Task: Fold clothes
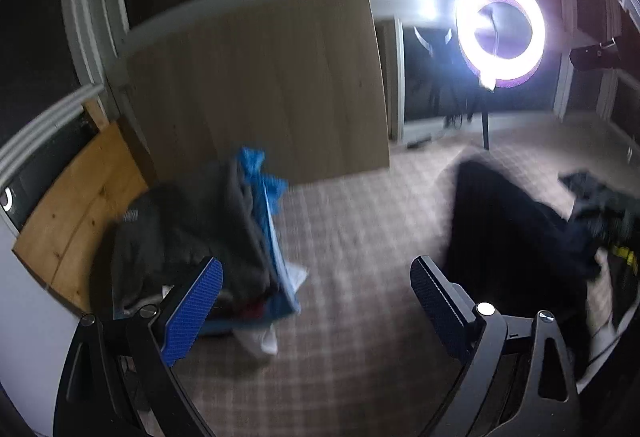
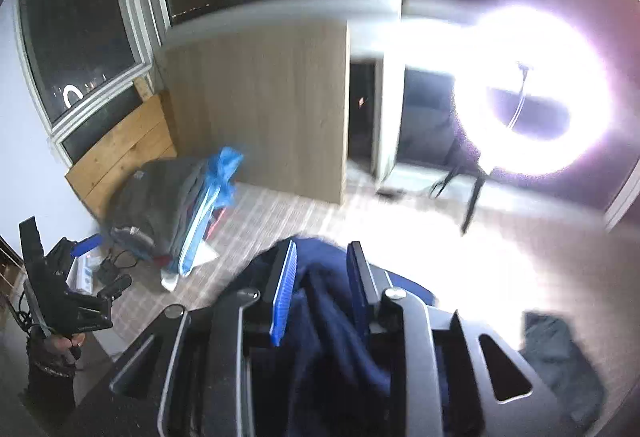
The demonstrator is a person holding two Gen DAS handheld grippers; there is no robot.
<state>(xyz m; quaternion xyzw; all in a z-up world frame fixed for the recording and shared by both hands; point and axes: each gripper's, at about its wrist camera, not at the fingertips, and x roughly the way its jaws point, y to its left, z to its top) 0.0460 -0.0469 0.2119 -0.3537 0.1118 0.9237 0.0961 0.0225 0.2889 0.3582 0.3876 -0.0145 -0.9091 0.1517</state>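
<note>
over plaid carpet (image 1: 352, 237), left tool (image 1: 316, 301) agape, right tool (image 2: 320, 277) pinching navy garment (image 2: 332, 337)

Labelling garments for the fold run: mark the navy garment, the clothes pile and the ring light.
navy garment (image 2: 320, 317): right wrist view, bunched cloth between the right gripper's fingers.
clothes pile (image 1: 192, 229): left wrist view, grey top layer.
ring light (image 1: 466, 33): left wrist view, left side of the glowing ring.

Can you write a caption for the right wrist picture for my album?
Right gripper clamps a navy garment above the plaid floor, facing a glaring ring light.
</note>
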